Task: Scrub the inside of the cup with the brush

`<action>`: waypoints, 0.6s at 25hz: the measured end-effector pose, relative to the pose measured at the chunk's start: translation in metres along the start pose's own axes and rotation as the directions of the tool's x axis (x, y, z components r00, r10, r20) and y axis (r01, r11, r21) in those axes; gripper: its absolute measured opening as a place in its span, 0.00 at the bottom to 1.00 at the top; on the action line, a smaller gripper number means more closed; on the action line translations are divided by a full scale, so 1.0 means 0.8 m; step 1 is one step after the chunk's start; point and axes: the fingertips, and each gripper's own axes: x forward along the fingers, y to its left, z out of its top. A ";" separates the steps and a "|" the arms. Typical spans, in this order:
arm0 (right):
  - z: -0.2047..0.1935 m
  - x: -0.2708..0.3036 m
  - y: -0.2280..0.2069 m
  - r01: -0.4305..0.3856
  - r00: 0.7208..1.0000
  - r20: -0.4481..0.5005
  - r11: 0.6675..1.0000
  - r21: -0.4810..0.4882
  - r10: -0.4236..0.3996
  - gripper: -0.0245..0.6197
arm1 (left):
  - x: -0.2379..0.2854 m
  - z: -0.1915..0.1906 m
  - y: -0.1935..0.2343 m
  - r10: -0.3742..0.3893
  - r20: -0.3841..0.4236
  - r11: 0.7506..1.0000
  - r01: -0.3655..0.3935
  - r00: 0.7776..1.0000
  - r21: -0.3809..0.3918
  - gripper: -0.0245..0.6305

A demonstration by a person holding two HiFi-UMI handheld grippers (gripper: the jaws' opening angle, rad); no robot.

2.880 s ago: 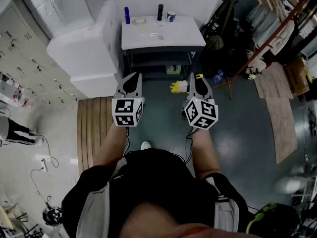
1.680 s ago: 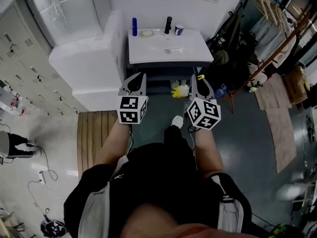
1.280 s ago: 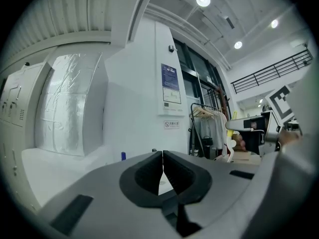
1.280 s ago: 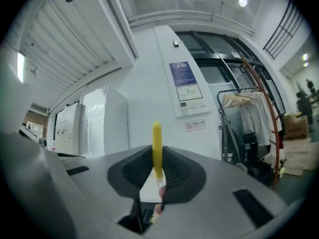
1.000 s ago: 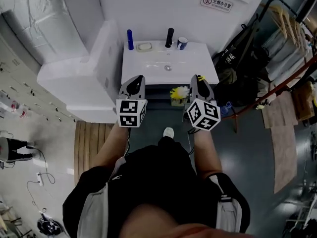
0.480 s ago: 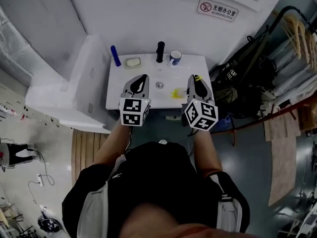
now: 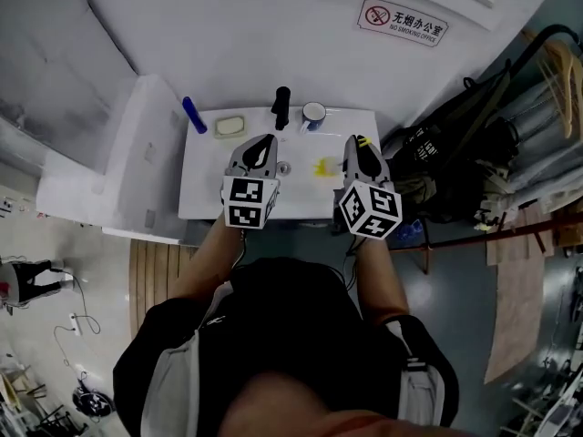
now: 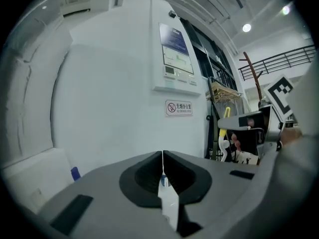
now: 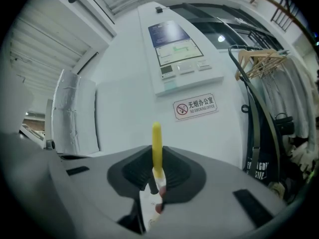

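At sink (image 7: 205,194) rear: cup (image 7: 313,112), faucet (image 7: 281,107), soap dish (image 7: 229,127) (brush (image 9: 156,136) in right tool (image 9: 156,156)).

Forearms (image 7: 208,260) extended forward, parallel. Left gripper (image 7: 259,143) jaws closed together, empty. Right gripper (image 7: 360,142) clamped on brush (image 9: 156,139).

Yellow-handled brush (image 9: 156,143) aloft; cup (image 7: 313,113) upright on sink (image 7: 205,194) rear.

Head view: we lose most of the yellow-handled brush (image 7: 323,167) under the right tool (image 7: 362,146); only its handle tip and a yellow tuft peek out. The white round cup (image 7: 313,112) is too small for us to see inside. In the left gripper view, the left tool (image 8: 162,156) blocks the white counter (image 7: 205,191), with just a sliver of the blue bottle (image 8: 75,173) showing.
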 end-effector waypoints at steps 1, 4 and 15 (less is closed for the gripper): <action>-0.003 0.005 -0.004 0.002 1.000 -0.008 1.000 0.005 -0.002 0.13 | 0.007 -0.003 0.000 -0.001 -0.009 1.000 0.001 1.000 -0.002 0.06; -0.019 0.013 -0.013 0.011 0.999 -0.045 1.000 0.019 -0.010 0.13 | 0.019 -0.017 -0.001 -0.005 -0.043 1.000 0.004 0.999 -0.012 0.06; -0.040 0.036 -0.031 0.066 0.994 -0.086 0.998 0.007 -0.065 0.13 | 0.082 -0.054 -0.015 -0.099 -0.111 0.995 0.100 0.989 0.002 0.06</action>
